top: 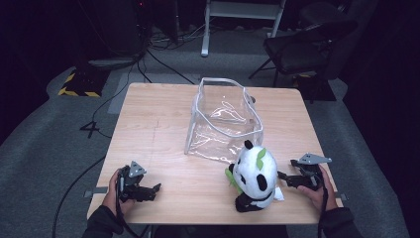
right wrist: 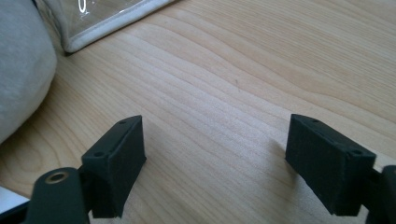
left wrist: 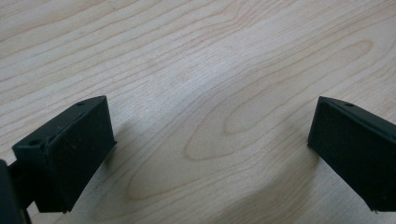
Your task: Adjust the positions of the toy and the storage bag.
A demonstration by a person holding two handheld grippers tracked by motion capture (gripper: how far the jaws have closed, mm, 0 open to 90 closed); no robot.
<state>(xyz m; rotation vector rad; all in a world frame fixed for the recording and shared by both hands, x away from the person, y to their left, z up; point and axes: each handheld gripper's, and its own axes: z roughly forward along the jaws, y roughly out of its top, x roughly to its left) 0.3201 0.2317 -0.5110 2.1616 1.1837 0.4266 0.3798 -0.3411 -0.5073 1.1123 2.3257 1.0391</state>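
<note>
A black-and-white plush panda [top: 255, 175] with a green leaf on its head sits near the table's front edge, right of centre. Behind it stands a clear plastic bag [top: 224, 120] with a white rim, mouth open upward. My left gripper [top: 154, 189] rests open on the wood at the front left, its jaws wide apart over bare tabletop [left wrist: 210, 126]. My right gripper [top: 283, 177] is open just right of the panda, nothing between its jaws. In the right gripper view the panda's white body [right wrist: 21, 65] is at the left and the bag's rim [right wrist: 112, 23] at the top.
The wooden table [top: 148, 129] stands on grey carpet. A dark chair [top: 302, 47] and a white frame [top: 242, 12] stand beyond the far edge, with cables on the floor. A white tag [top: 280, 195] lies by the panda's right side.
</note>
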